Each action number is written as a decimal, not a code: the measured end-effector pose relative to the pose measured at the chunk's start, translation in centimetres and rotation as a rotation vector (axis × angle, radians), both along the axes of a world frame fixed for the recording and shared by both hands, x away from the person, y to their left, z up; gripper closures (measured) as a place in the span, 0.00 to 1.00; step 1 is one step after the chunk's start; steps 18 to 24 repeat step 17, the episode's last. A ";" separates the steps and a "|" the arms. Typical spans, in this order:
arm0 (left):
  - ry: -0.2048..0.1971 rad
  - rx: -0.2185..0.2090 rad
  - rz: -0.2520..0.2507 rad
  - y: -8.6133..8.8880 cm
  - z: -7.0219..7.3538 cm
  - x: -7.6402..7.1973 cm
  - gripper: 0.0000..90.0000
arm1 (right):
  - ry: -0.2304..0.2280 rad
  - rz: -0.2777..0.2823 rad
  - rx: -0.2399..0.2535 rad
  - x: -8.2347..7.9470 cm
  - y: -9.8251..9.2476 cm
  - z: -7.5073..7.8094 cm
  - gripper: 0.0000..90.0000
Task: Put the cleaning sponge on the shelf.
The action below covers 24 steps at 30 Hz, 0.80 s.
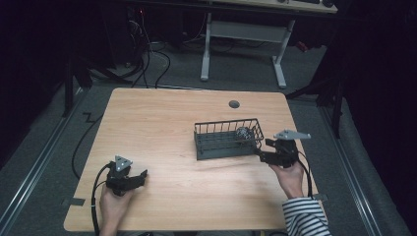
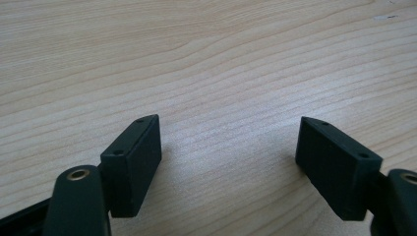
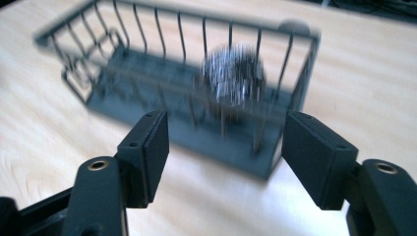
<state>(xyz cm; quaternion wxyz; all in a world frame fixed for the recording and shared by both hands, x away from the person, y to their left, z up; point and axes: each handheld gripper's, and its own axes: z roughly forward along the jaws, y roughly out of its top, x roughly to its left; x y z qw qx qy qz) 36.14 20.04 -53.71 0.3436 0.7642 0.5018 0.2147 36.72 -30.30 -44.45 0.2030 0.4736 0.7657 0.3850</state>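
The left gripper [image 1: 139, 176] rests low at the near left with jaws spread wide, while the right gripper [image 1: 262, 150], also spread, is held out at the right.

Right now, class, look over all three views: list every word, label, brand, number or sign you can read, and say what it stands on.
None can be read. The wooden table, the wire basket, the steel-wool ball inside it, the left gripper and the right gripper bear no visible lettering.

text: none legible | labels: none | brands: none | numbers: none | signs: none
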 end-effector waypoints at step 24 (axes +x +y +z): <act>0.006 -0.001 -0.023 -0.1 0.0 0.1 0.25 | 0.048 -0.100 -0.102 -3.5 -0.9 -8.6 0.40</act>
